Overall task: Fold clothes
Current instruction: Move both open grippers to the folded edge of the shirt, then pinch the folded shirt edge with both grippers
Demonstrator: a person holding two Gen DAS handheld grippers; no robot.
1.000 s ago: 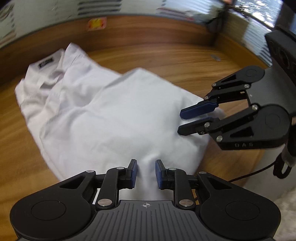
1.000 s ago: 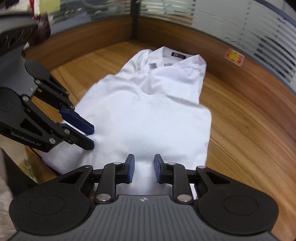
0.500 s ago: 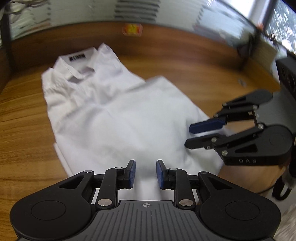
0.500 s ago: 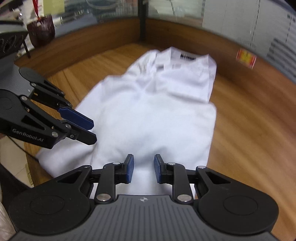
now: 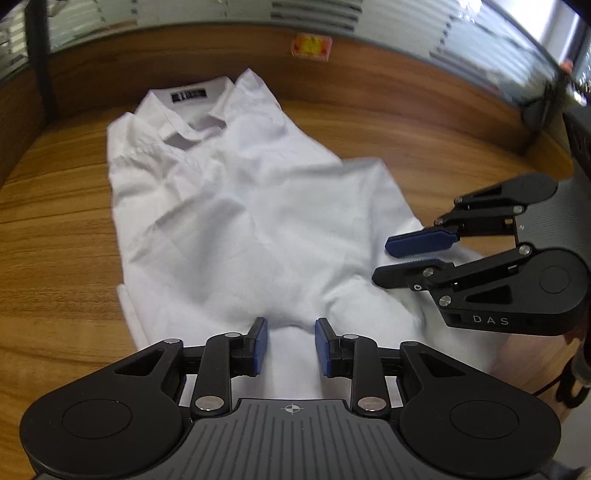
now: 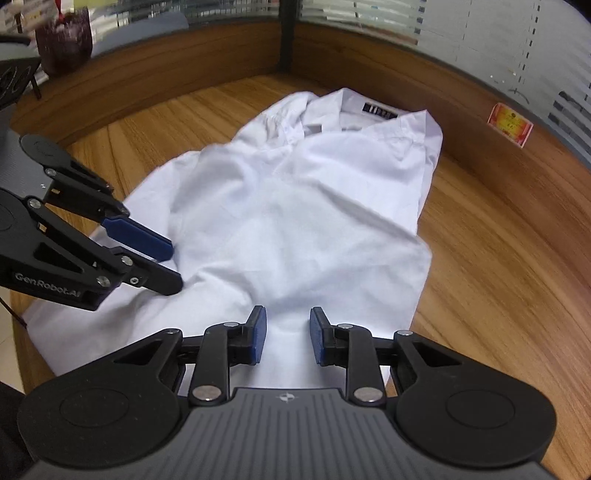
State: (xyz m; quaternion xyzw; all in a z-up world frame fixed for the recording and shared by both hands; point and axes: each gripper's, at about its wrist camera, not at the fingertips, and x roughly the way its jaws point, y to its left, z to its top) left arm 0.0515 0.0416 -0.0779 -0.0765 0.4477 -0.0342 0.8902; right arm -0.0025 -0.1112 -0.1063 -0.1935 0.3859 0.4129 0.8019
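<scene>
A white collared shirt (image 5: 236, 206) lies spread on the wooden table (image 5: 55, 236), its collar and dark label (image 5: 188, 96) at the far end and its hem toward me. My left gripper (image 5: 290, 341) hovers open over the near hem, with cloth under the gap. My right gripper (image 5: 382, 260) stands open, turned sideways over the shirt's right edge. In the right wrist view the shirt (image 6: 306, 221) runs away from my right gripper (image 6: 287, 332), which is open above the hem. There the left gripper (image 6: 176, 269) is open over the shirt's left side.
A wooden partition with frosted glass curves around the table's back, carrying a red and yellow sticker (image 5: 310, 46). A dark post (image 6: 290, 33) stands in the corner. A dark red jar (image 6: 64, 38) sits beyond the partition. The table's near edge (image 5: 532, 354) runs past the right gripper.
Both views have swung so the shirt now lies straight ahead with the collar far. The left gripper's jaws have opened slightly wider. The shirt has settled flatter on the table.
</scene>
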